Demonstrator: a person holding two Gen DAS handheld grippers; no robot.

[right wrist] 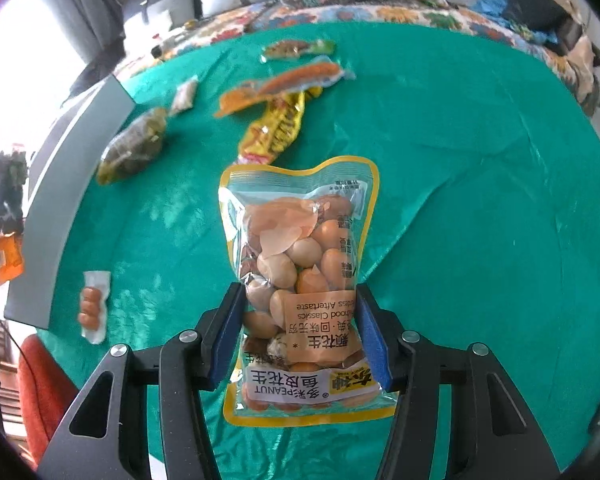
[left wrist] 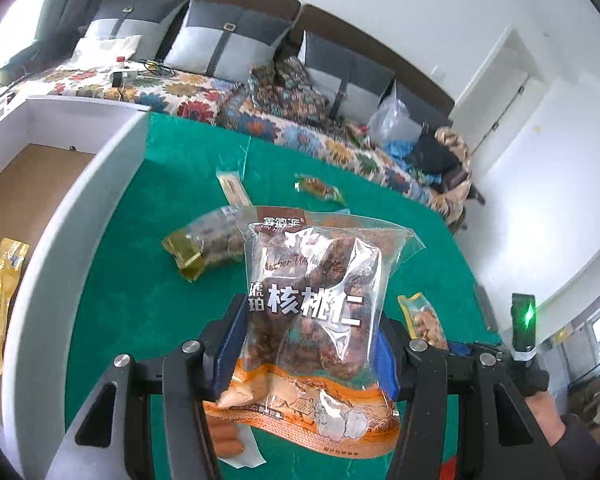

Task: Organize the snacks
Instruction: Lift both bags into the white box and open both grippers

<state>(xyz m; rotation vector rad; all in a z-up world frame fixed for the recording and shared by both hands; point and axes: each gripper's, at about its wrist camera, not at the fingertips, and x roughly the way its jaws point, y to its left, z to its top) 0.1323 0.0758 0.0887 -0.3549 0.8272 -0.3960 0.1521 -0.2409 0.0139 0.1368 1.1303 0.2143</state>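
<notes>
Green cloth [right wrist: 480,200] right of the yellow wrapper [right wrist: 274,132] lies bare; packets crowd toward the white box wall [left wrist: 76,216].

I'm seeing a sofa [left wrist: 204,100] lying under a floral cover behind the green tablecloth [left wrist: 148,184], grey cushions [left wrist: 224,40] leaning along its back.

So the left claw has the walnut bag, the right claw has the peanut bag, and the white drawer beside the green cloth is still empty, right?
Not quite. The left claw does grip the walnut bag and the right claw the peanut bag, but the white drawer is not empty: the left wrist view shows a yellow packet already lying inside it.
</notes>
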